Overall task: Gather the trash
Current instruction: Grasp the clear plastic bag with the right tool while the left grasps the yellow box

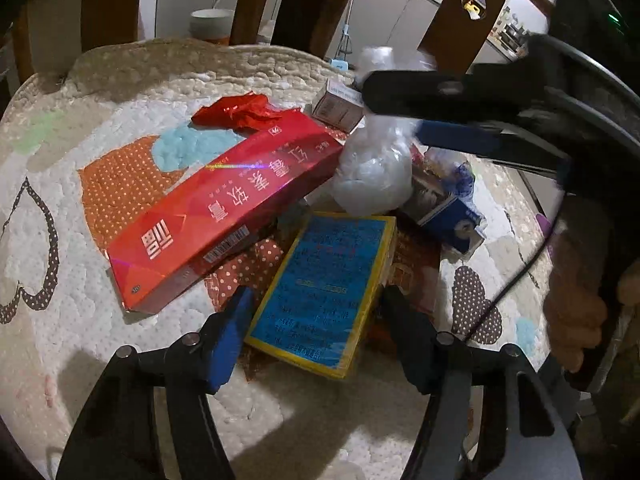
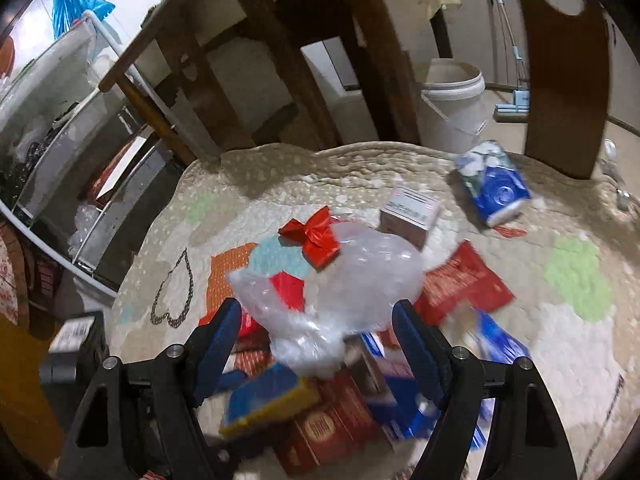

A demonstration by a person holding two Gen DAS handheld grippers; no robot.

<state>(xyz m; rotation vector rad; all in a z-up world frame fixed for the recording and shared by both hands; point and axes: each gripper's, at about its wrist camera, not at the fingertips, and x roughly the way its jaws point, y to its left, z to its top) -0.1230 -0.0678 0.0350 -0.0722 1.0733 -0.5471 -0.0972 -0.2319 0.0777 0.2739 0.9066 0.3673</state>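
- Left wrist view: trash lies heaped on a quilted cushion [image 1: 100, 360]. A long red carton [image 1: 224, 208] rests tilted across the pile, its corner over a blue-and-yellow box [image 1: 324, 292]; red crumpled wrapper [image 1: 240, 114] sits behind it.
- The left gripper [image 1: 316, 336] is spread wide, its blue-padded fingers [image 1: 228, 340] flanking the blue-and-yellow box's near end and holding nothing.
- The right gripper [image 1: 400, 116] reaches in from the right, fingers either side of a clear plastic bag [image 1: 374, 176].
- Right wrist view: the bag [image 2: 352, 284] bulges between the right gripper's [image 2: 318, 344] parted fingers; whether they pinch it cannot be told.
- Chair legs [image 2: 280, 60] and a white bucket [image 2: 454, 108] crowd the cushion's far edge; the cushion's right side lies open.
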